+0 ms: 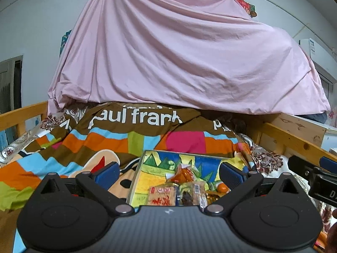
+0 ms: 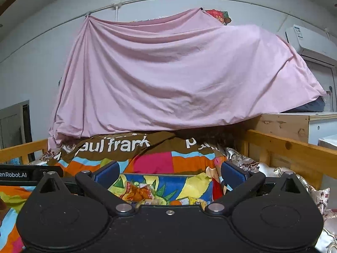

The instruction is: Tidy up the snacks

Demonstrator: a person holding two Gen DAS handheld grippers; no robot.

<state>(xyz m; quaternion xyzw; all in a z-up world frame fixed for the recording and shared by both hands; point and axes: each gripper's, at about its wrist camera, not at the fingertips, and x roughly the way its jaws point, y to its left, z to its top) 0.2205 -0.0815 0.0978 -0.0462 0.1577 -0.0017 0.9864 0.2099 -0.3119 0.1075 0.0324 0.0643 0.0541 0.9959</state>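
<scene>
A shallow box [image 1: 168,158] with a bright painted lining lies on the bed and holds several wrapped snacks. In the left wrist view an orange packet [image 1: 183,174] lies at its middle, a tan biscuit pack [image 1: 161,196] nearer me, and a small orange fruit [image 1: 222,187] to the right. My left gripper [image 1: 168,171] hovers over the box, open, with nothing between its blue pads [image 1: 107,174]. My right gripper [image 2: 170,174] is open too, above the same box [image 2: 195,182]. The orange packet [image 2: 138,193] shows below it. The right gripper's body [image 1: 311,170] shows at the edge of the left view.
A colourful patchwork quilt [image 1: 105,139] covers the bed. Wooden bed rails [image 1: 294,141] run along both sides. A big pink sheet [image 1: 179,63] hangs over the far end. An air conditioner [image 2: 309,42] is on the right wall.
</scene>
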